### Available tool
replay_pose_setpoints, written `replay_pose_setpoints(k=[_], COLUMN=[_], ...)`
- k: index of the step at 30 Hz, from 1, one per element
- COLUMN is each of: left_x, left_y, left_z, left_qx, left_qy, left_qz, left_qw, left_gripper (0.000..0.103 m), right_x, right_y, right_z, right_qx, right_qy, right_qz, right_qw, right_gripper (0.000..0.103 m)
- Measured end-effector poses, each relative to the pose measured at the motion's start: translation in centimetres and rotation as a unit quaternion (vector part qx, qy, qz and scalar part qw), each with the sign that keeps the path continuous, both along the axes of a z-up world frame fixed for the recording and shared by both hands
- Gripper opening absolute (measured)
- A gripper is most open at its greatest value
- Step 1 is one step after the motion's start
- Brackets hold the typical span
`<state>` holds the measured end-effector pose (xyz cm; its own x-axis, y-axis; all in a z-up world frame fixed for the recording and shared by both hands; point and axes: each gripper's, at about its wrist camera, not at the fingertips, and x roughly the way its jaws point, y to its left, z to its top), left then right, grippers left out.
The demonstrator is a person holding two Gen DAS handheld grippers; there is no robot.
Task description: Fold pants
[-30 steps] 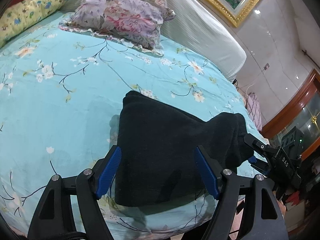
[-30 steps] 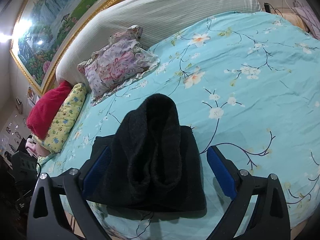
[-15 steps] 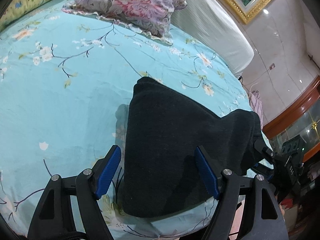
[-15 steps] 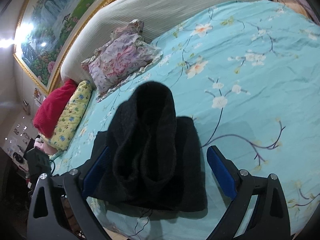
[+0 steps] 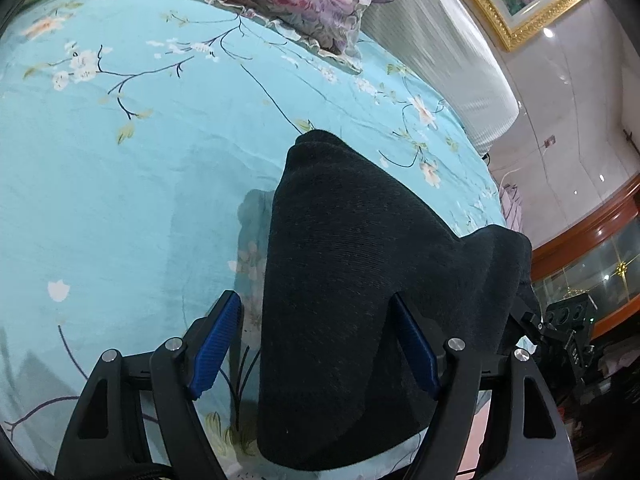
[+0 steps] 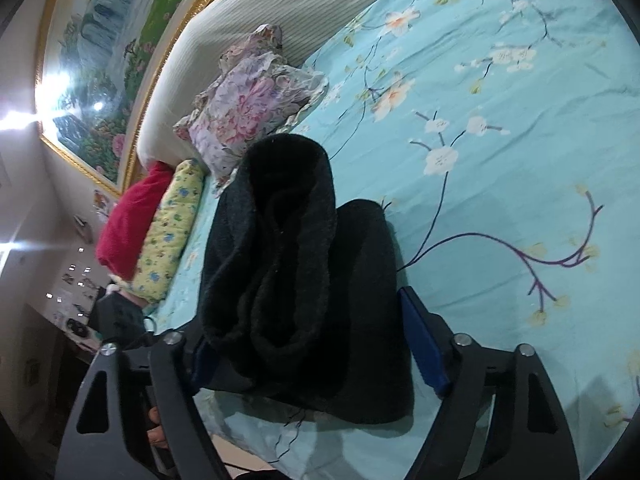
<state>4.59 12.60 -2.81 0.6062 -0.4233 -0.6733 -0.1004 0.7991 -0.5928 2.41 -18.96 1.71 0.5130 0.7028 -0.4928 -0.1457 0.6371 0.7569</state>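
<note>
Sitting near the foot edge of the bed, the black pants [image 5: 352, 280] are folded into a thick dark bundle on the turquoise floral bedsheet [image 5: 120, 184], and both grippers are parked right up against them. The left gripper [image 5: 316, 344] comes in low and tilted slightly down, its blue-padded fingers [image 5: 216, 344] spread wide on either side of the bundle, the left pad just off the fabric over bare sheet and the right pad tucked against or under the cloth, hard to tell which. It isn't pinching anything. From the right wrist view the pants [image 6: 304, 280] show their rolled, doubled-over end, with a flatter layer underneath sticking out to the right and a few loose threads at the near edge. The right gripper [image 6: 312, 352] is also wide apart, straddling that end; its right pad [image 6: 424, 344] sits just beside the flat layer, while the left pad is mostly buried behind the fabric, so I can't say if it's touching. The right gripper also shows up at the far right of the left view [image 5: 560, 332], close to the bundle's corner. Further up the bed there's a floral ruffled pillow [image 6: 248, 108], a yellow patterned pillow [image 6: 168, 236], a red pillow [image 6: 128, 220], the pale ribbed headboard [image 6: 288, 4], and a gold-framed landscape painting [image 6: 116, 44] above.
</note>
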Motion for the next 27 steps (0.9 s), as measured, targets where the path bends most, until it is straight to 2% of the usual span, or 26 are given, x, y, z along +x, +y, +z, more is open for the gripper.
replay_pose_setpoints(k=[5, 6, 7, 11, 16, 18, 27], left_x=[0.3, 0.4, 0.6, 0.5, 0.2, 0.0, -1.2], left_y=[-0.5, -0.8, -1.0, -1.2, -0.8, -0.8, 0.0], left_z=[-0.1, -0.1, -0.2, -0.3, 0.1, 0.4, 3.4], left_qx=[0.004, 0.004, 0.002, -0.003, -0.022, -0.026, 0.001], left_qy=[-0.002, -0.004, -0.005, -0.005, -0.011, -0.016, -0.055], left_qz=[-0.006, -0.009, -0.015, -0.015, -0.015, -0.016, -0.001], left_qw=[1.0000, 0.9999, 0.9999, 0.9999, 0.9996, 0.9994, 0.9985], left_gripper=[0.076, 0.072, 0.063, 0.057, 0.038, 0.034, 0.031], right_x=[-0.2, -0.2, -0.2, -0.1, -0.4, -0.5, -0.1], right_y=[-0.2, -0.2, -0.1, -0.2, 0.3, 0.4, 2.0], right_z=[-0.4, -0.4, -0.4, -0.3, 0.1, 0.5, 2.5], right_qx=[0.009, 0.008, 0.007, 0.010, 0.006, 0.006, 0.012], right_qy=[0.000, -0.001, -0.002, -0.006, -0.019, -0.023, -0.044], right_qz=[0.003, 0.004, 0.005, 0.008, 0.012, 0.013, 0.027], right_qw=[1.000, 1.000, 1.000, 1.000, 1.000, 1.000, 0.999], right_gripper=[0.070, 0.069, 0.069, 0.064, 0.057, 0.055, 0.052])
